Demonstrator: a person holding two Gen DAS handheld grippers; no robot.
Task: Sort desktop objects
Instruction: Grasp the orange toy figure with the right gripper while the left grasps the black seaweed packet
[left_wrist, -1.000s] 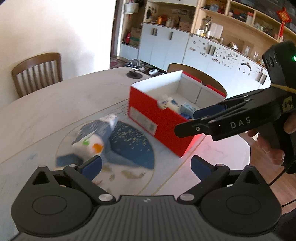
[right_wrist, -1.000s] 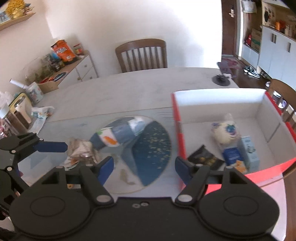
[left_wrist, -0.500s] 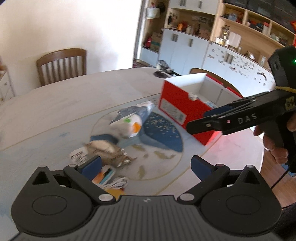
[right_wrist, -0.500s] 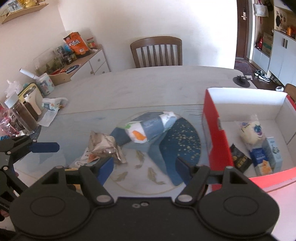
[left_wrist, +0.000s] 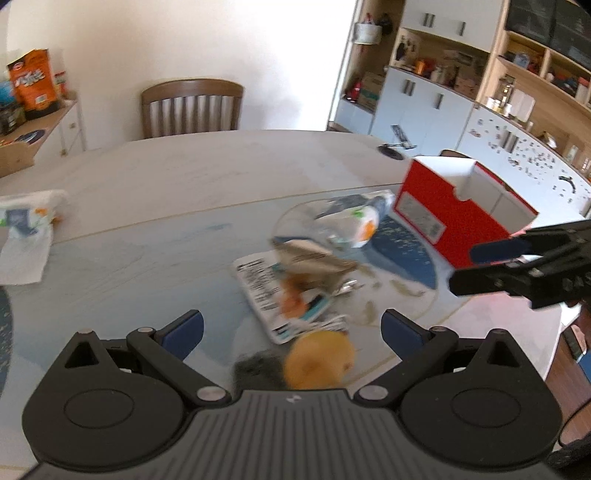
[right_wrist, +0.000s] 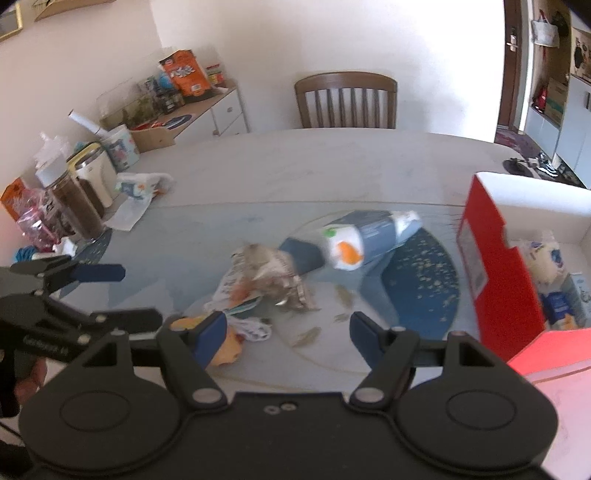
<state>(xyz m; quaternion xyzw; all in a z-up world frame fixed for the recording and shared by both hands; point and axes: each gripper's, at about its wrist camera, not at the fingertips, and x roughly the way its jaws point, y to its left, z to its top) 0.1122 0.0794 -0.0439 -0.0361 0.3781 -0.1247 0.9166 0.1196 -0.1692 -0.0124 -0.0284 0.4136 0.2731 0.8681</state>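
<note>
A: Two grippers, both wide open and empty. My left gripper (left_wrist: 291, 334) hangs over the pile (left_wrist: 295, 284) of wrappers mid-table (left_wrist: 184, 173).

B: And the box?

A: Red box (right_wrist: 491, 269) is far right with a few items inside. My right gripper (right_wrist: 286, 338) is near the same pile, and the pack (right_wrist: 365, 240) lies just beyond it.

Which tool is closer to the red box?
Right. The right tool hovers open just beside the red box, which fills that view's right edge. The left tool is farther back, over the wrapper pile.
</note>
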